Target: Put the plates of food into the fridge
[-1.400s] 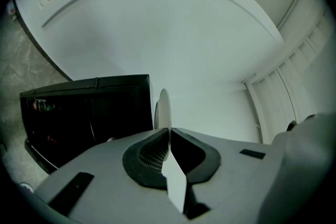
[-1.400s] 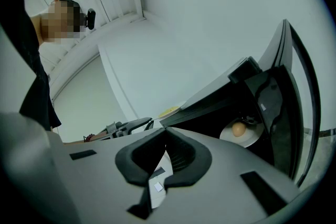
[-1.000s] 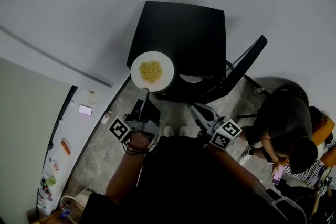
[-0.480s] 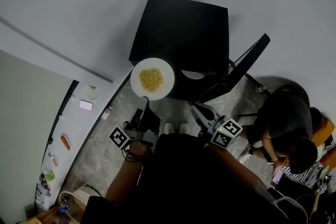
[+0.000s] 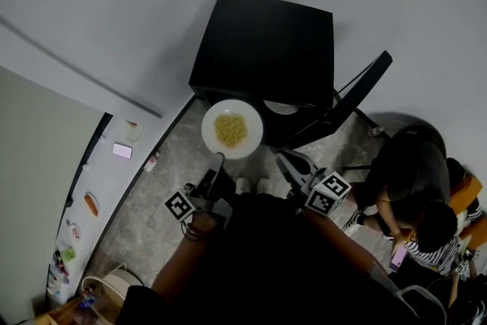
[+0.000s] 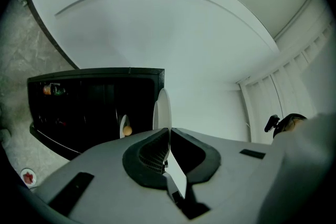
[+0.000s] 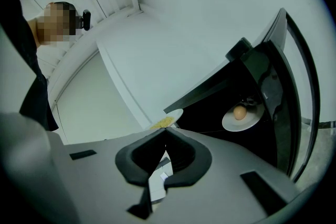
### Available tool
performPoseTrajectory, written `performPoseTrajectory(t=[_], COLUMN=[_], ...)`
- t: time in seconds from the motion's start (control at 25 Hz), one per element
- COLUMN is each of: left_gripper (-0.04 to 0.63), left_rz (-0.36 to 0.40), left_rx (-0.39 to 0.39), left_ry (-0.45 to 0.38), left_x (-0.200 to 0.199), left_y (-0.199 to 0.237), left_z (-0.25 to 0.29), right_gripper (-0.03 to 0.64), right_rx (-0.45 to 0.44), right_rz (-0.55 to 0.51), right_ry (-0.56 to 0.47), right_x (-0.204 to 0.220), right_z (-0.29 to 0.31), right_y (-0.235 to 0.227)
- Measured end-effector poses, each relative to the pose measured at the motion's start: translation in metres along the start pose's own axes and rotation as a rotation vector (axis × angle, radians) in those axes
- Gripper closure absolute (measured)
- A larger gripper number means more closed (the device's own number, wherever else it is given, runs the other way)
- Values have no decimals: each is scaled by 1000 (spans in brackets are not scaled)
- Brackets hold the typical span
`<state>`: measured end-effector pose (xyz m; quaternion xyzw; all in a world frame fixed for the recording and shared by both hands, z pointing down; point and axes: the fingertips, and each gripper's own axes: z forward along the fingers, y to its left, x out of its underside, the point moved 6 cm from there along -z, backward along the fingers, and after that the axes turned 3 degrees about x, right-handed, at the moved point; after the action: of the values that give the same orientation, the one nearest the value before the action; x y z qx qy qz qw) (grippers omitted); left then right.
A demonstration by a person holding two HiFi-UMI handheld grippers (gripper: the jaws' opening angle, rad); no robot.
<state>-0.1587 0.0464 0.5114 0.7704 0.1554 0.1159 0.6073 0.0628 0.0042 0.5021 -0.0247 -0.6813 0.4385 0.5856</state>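
The left gripper (image 5: 219,157) is clamping the near rim of the plate of yellow food (image 5: 255,136), with its jaws pinched tight on the thin edge. Its own view is showing the plate edge-on between them, while the head view is showing the plate face-up. The gripper is evidently being held on its side so that the plate rides flat and the loose food does not slide off. The plate is hanging in the air at the centre of the head view, just in front of the black fridge (image 5: 266,42) and not yet inside it. The fridge is standing on the floor with its door (image 5: 359,93) swung wide towards the right of the frame, giving free access for loading. A second plate (image 7: 230,123) carrying an egg (image 7: 240,112) is already sitting inside, on the door side, so the free shelf room appears to lie beside it. The right gripper (image 5: 283,158) is hovering low near the door with its jaws closed on nothing; in my judgement it is being held out of the way. A seated person (image 5: 411,171) is occupying the lower right, well apart from the work. Judged step: bringing this plate in to the shelf.
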Motion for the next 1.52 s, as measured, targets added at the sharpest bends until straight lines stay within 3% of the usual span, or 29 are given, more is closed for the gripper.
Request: performPoseTrajectory(t=[0.32,0.84,1.52], left_gripper=[561,561,561], left_rz=[7,8,0], left_rx=[-19,-30,-43], left_ry=[41,28,42], left_x=[-6,-29,-54], left_y=[33,101,139], left_z=[12,31,80], right_gripper=[592,592,592], right_rx=[36,103,148], right_rz=[10,39,36], right_ry=[-4,-17,-2], right_x=[0,5,4], right_z=[-7,-15,-18], right_y=[-4,-18,-25])
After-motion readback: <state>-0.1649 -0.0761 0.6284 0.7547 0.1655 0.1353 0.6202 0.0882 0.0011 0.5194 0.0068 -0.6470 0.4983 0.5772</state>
